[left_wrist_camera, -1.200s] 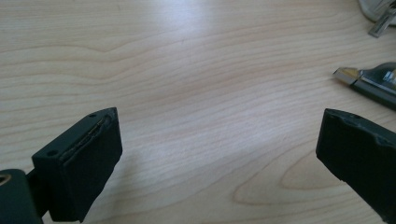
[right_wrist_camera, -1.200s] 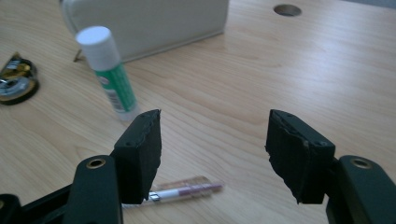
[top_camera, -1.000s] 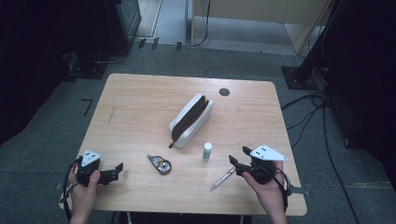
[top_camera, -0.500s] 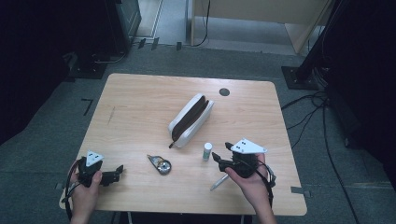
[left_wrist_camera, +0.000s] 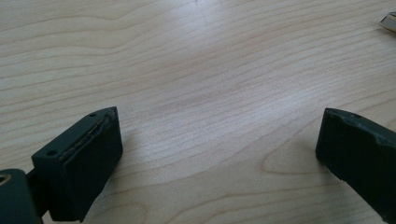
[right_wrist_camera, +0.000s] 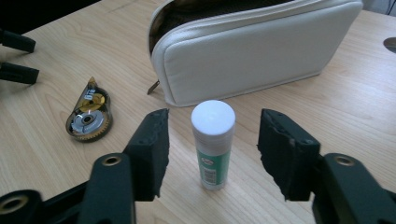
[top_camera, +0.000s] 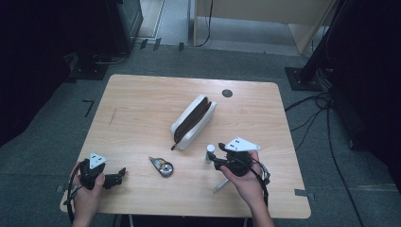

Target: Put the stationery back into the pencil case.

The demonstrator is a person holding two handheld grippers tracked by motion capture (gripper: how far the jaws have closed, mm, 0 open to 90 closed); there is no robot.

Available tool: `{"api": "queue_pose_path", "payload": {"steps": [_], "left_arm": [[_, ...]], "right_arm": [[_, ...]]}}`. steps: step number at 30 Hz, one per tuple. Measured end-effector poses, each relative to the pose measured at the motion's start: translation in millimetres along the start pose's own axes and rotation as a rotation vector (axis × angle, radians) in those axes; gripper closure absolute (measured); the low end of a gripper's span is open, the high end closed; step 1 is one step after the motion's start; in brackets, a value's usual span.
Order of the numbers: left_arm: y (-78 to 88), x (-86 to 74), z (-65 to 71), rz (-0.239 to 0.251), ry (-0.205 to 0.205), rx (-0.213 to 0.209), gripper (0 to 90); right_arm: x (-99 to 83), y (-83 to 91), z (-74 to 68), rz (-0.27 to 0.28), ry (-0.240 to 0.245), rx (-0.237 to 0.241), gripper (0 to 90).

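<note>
The right gripper (right_wrist_camera: 212, 154) brackets the upright glue stick (right_wrist_camera: 213, 142), at five o'clock from the open pouch (right_wrist_camera: 252, 51); its jaws, just closing, aren't yet touching. Next: squeeze, lift. The left gripper (left_wrist_camera: 215, 154) gapes empty.

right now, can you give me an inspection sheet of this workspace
surface: wooden table, bare around the items
job's things: glue stick upright, white cap on, apart from the pouch
clutter: white pouch unzipped; correction tape flat; pen by the right hand; dark disc near the far edge
grippers: right gripper straddles the glue stick, jaws just closing, pads not touching; left gripper open over bare wood
cables: black cables on the floor, right
surroundings: grey carpet, dark stands
</note>
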State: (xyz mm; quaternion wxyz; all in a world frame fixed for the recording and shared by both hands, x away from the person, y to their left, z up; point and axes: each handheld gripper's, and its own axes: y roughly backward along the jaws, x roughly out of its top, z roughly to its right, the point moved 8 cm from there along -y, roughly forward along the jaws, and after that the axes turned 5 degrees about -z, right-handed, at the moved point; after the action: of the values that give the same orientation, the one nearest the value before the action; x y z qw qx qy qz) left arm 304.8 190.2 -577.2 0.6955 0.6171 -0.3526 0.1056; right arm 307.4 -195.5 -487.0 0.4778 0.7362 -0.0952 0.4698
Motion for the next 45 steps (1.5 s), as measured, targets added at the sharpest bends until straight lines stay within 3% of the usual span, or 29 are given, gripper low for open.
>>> {"api": "queue_pose_path", "payload": {"steps": [25,29,38,45], "left_arm": [[0.2,-0.2,1.0,-0.002,-0.009,-0.006,0.7],[0.1,-0.2,1.1,-0.002,-0.010,-0.007,0.7],[0.1,-0.2,1.2,-0.002,-0.012,-0.008,0.7],[0.1,-0.2,1.2,-0.002,-0.012,-0.008,0.7]], "right_arm": [[-3.5,-22.3,-0.4,-0.032,0.027,-0.024,57.7],[-3.4,-24.3,0.1,-0.030,0.031,-0.033,63.3],[-2.4,-22.2,2.0,-0.025,0.037,-0.047,65.4],[8.1,-16.7,0.3,-0.010,0.046,-0.046,65.4]]}}
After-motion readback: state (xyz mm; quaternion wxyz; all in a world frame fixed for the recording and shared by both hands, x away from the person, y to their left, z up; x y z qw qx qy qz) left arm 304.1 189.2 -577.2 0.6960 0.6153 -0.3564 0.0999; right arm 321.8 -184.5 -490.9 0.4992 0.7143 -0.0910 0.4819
